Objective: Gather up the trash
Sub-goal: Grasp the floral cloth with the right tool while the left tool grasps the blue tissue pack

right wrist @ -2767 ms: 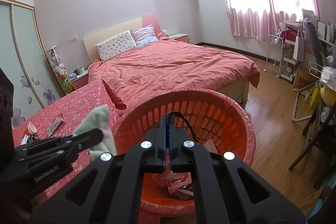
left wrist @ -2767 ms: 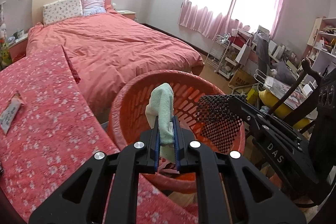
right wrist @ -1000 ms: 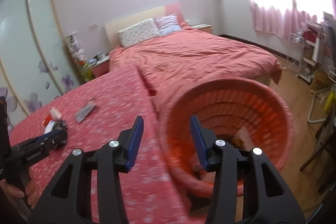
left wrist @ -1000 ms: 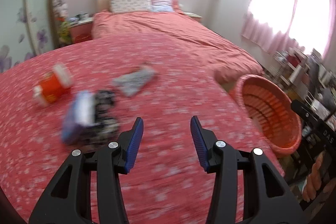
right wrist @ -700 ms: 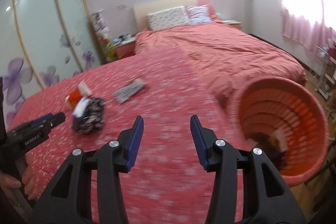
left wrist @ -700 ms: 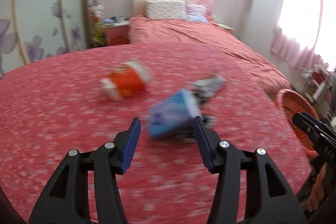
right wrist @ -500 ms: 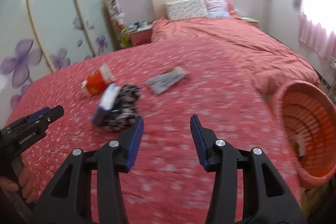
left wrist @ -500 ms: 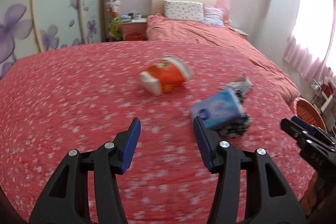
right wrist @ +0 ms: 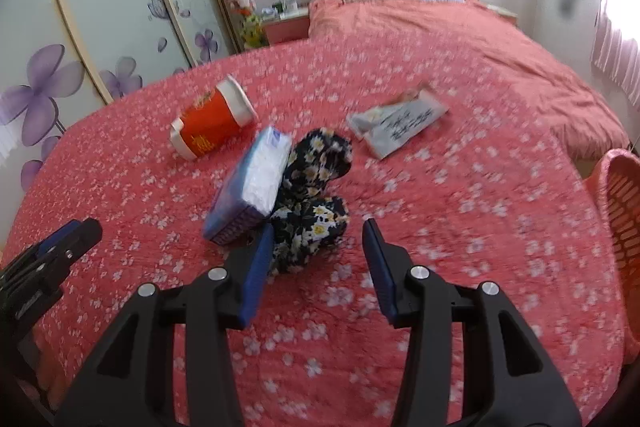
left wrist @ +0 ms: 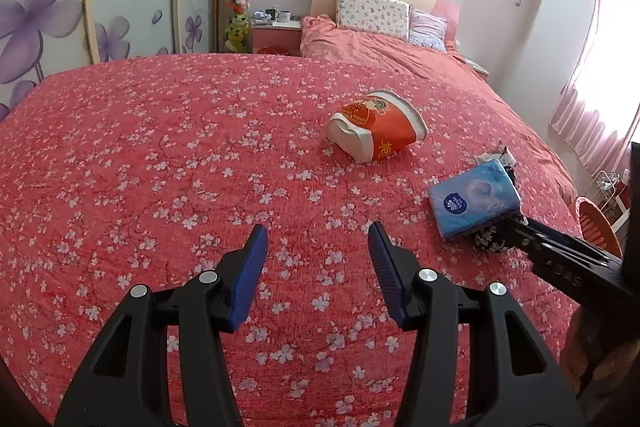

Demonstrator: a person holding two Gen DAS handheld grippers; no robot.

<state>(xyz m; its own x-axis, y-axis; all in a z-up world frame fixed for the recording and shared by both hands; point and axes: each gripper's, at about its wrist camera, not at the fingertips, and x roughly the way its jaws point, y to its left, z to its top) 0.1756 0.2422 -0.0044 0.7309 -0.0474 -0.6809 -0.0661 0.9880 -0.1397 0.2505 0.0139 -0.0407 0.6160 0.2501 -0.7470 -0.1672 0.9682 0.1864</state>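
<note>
A red and white paper cup (left wrist: pixel 376 125) lies on its side on the floral red bedspread (left wrist: pixel 160 155); it also shows in the right wrist view (right wrist: pixel 212 123). A blue tissue pack (left wrist: pixel 474 199) leans on a black floral cloth (right wrist: pixel 316 187); the pack also shows in the right wrist view (right wrist: pixel 252 183). A grey wrapper (right wrist: pixel 398 125) lies beyond them. My left gripper (left wrist: pixel 316 255) is open and empty above bare bedspread. My right gripper (right wrist: pixel 318 251) is open and empty just in front of the floral cloth. The orange basket (right wrist: pixel 620 203) stands at the right edge.
A second bed with pillows (left wrist: pixel 374 13) lies behind. A wardrobe with purple flower doors (left wrist: pixel 80 7) stands at the left. A nightstand (left wrist: pixel 276 35) with small items stands between them. Pink curtains (left wrist: pixel 600 87) hang at the right.
Both grippers let go of what they held over the basket, opened, and swung left from the basket to the bedspread with the remaining items.
</note>
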